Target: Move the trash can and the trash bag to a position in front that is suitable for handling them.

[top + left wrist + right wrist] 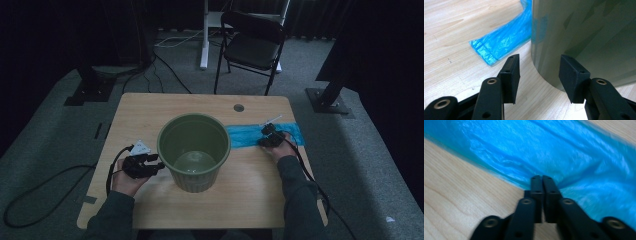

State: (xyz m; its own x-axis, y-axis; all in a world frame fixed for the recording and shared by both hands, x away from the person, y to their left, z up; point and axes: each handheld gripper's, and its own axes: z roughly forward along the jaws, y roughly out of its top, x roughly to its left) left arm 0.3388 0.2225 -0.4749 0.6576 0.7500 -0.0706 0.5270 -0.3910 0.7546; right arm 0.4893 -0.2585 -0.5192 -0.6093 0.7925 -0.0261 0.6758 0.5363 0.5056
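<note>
Blue crinkled plastic bag (564, 152), lying flat on the wooden table (250, 195) beside the green plastic bucket (194, 150), is pinched at its edge by the closed right gripper (543, 178), while the left gripper (539, 75) is held wide open against the bucket's wall.

A thin, translucent blue plastic bag (260, 135) lies flattened and crinkled on the light wooden tabletop (250, 195), stretched as a band from right of centre toward the right edge. Its left end passes behind a large, round, olive-green plastic bucket (194, 150). The bucket stands upright and open-topped at the table's centre, tapering toward its base, its interior empty. In the right gripper view the bag's near edge (506, 178) puckers into folds.
</note>
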